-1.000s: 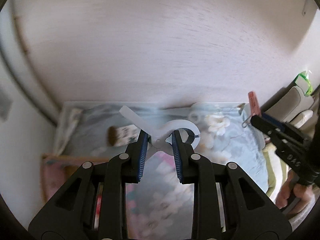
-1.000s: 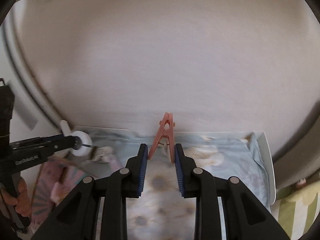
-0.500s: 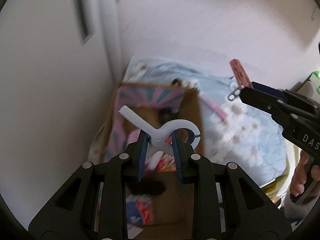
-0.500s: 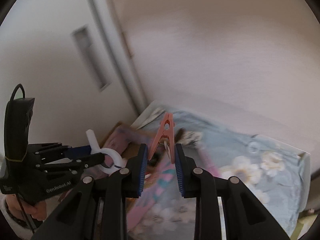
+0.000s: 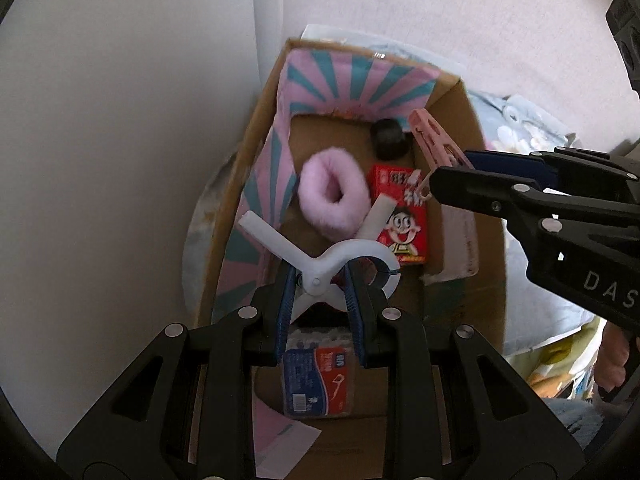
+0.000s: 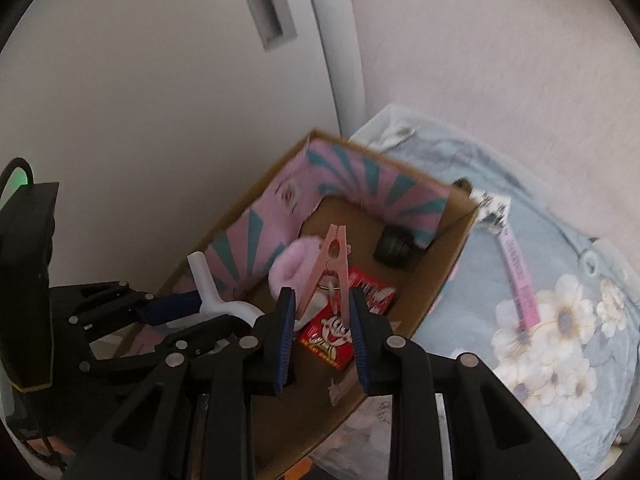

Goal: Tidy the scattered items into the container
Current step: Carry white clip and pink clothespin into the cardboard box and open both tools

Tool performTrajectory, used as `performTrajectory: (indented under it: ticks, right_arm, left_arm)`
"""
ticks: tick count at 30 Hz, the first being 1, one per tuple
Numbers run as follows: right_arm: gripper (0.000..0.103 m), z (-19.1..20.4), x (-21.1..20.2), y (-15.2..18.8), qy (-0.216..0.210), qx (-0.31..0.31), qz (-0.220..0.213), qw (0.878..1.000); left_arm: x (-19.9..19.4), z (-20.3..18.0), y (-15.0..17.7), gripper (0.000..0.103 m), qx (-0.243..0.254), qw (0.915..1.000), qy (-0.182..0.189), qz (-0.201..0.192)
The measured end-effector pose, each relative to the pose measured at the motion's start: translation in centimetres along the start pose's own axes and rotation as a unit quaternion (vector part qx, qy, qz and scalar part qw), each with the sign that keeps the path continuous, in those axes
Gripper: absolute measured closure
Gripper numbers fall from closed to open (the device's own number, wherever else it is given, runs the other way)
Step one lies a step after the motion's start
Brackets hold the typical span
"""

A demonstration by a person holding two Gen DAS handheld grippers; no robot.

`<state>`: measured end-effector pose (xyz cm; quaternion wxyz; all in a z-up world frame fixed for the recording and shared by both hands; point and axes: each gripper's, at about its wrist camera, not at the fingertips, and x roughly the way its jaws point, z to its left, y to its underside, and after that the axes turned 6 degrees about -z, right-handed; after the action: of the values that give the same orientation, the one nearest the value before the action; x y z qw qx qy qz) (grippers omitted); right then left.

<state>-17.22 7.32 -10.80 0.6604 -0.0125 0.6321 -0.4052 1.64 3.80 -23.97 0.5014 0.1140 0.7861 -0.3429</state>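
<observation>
Two tools (image 5: 318, 280) (image 6: 322, 316) grip clips (image 5: 320, 256) (image 6: 330, 268) over box (image 5: 460, 128).

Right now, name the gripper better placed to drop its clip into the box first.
Left. The left gripper holds the white clip well over the cardboard box floor; the right gripper holds the pink clothespin nearer the box's right wall.

Both tools are matte black plastic, the left gripper (image 5: 320, 300) and the right gripper (image 6: 322, 330) alike, each finger lined with a ribbed blue pad (image 5: 285, 312) and pinned with round silver screws (image 5: 248, 312). White letters "DAS" mark the right one's side in the left view. Bare fingers (image 5: 612, 364) wrap its handle; a green glow and black cable (image 6: 16, 166) top the left unit.
</observation>
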Motion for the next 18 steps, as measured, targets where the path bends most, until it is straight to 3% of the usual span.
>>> performTrajectory:
  ticks: [10,12,13,14,15,18]
  right_arm:
    - [0.078,-0.2,0.4,0.7,-0.002,0.001,0.024,1.000]
    - [0.075,-0.2,0.3,0.6,-0.016,0.005,0.026,1.000]
    - [0.062,-0.3,0.2,0.4,-0.017,0.008,0.024,1.000]
    - [0.054,-0.3,0.0,0.3,-0.015,0.013,0.019,1.000]
    - [0.041,-0.5,-0.5,0.3,-0.010,0.019,0.007,1.000]
    - [0.037,-1.2,-2.3,0.6,-0.017,0.034,-0.032,0.999]
  left_arm:
    - [-0.2,0.8,0.3,0.079,-0.012,0.9993,0.020,0.029]
    - [-0.7,0.8,0.1,0.051,-0.017,0.9991,0.028,0.027]
    - [-1.0,0.8,0.0,0.023,-0.018,0.9991,0.029,0.024]
    - [-1.3,0.8,-0.1,0.013,-0.019,0.9989,0.039,0.019]
    - [-1.9,0.6,-0.1,0.011,-0.016,0.9990,0.041,0.010]
    - [-2.8,-0.2,-0.1,0.010,0.011,0.9995,0.030,-0.004]
